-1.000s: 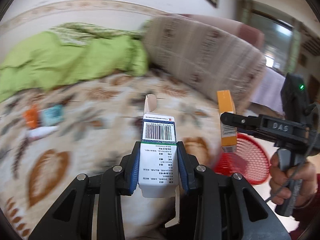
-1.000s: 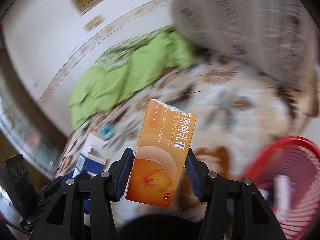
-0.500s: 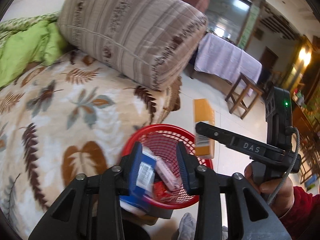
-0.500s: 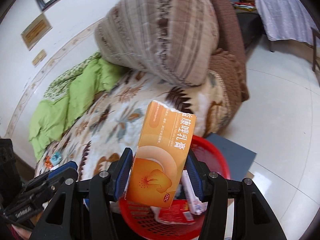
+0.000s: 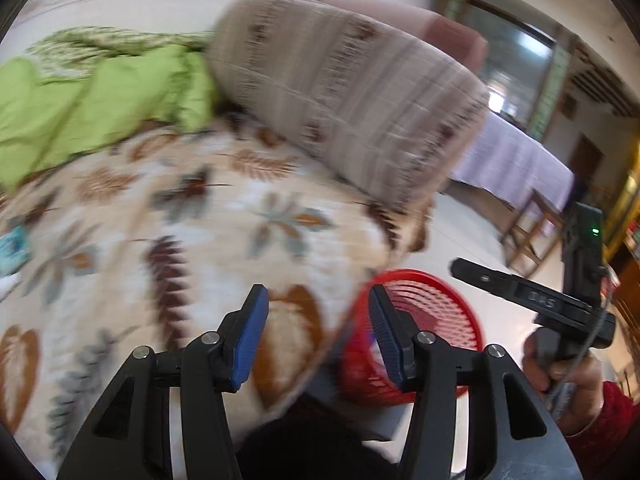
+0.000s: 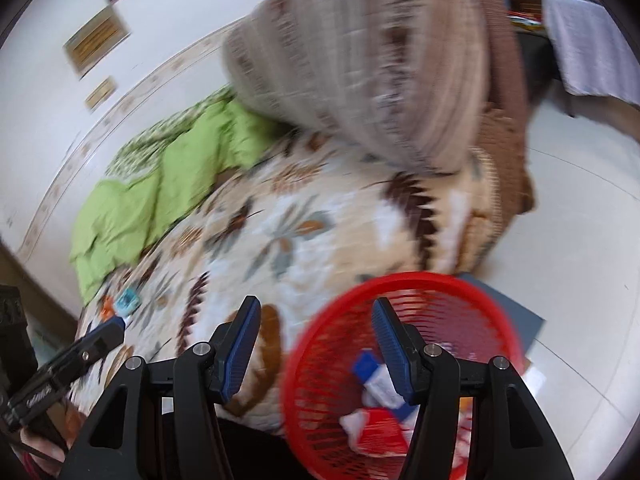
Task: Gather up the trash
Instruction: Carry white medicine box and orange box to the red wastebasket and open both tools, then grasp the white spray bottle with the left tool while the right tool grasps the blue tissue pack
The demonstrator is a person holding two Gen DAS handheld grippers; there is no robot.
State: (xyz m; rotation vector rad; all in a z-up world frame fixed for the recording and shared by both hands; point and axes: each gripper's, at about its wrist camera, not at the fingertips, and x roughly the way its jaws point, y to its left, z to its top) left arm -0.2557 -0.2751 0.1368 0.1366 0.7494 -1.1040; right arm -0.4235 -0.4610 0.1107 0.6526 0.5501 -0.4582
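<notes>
A: Which parts are lying nearest the cameras?
B: Both tools. The left gripper (image 5: 314, 330) is holding its jaws spread with nothing between the blue pads (image 5: 249, 344); the right gripper (image 6: 316, 340) is doing the same.

A: Where is the trash sitting?
B: Inside the red basket (image 6: 452, 280), which is standing on the floor against the edge of the bed (image 6: 288, 240). A blue-and-white box (image 6: 370, 372) and red-and-white wrappers (image 6: 376, 428) are lying in the basket, just below the right gripper; motion blur is hiding their details.

A: And beyond the basket?
B: On the bed's leaf-patterned blanket, well apart from the basket, small teal and orange items (image 6: 122, 304) are resting near the left gripper's tip. Farther from the basket, a green quilt (image 5: 92, 96) is bunching along the wall, and a striped bolster (image 5: 340, 88) is leaning beside it. Across the floor from the basket, a table draped in pale cloth (image 5: 516, 160) is standing.
</notes>
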